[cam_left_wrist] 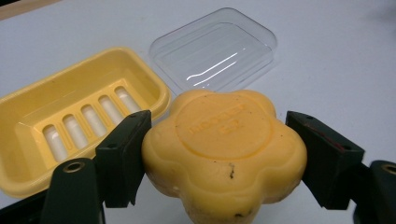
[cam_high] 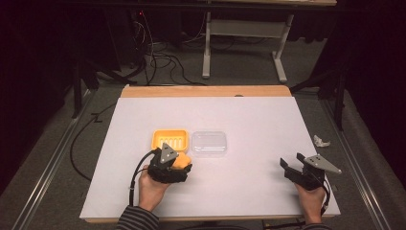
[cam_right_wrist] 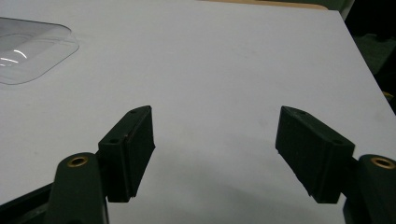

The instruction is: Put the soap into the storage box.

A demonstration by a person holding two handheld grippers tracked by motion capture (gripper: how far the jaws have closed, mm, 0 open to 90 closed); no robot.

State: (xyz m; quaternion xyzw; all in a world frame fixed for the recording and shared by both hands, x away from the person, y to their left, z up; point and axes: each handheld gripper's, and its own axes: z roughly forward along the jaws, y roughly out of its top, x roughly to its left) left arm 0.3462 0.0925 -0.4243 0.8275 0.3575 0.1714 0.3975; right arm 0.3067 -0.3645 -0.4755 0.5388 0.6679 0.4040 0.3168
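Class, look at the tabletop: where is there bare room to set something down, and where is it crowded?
Free: the far strip behind the yellow soap dish and clear lid, and the stretch between the lid and the right gripper. Crowded: around the left gripper, which holds the soap just before the dish.

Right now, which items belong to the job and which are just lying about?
Job, likely: flower-shaped yellow soap in the left hand-held gripper; yellow soap dish; clear plastic lid.
Lying about: crumpled white scrap; floor cables; right hand-held gripper, open.
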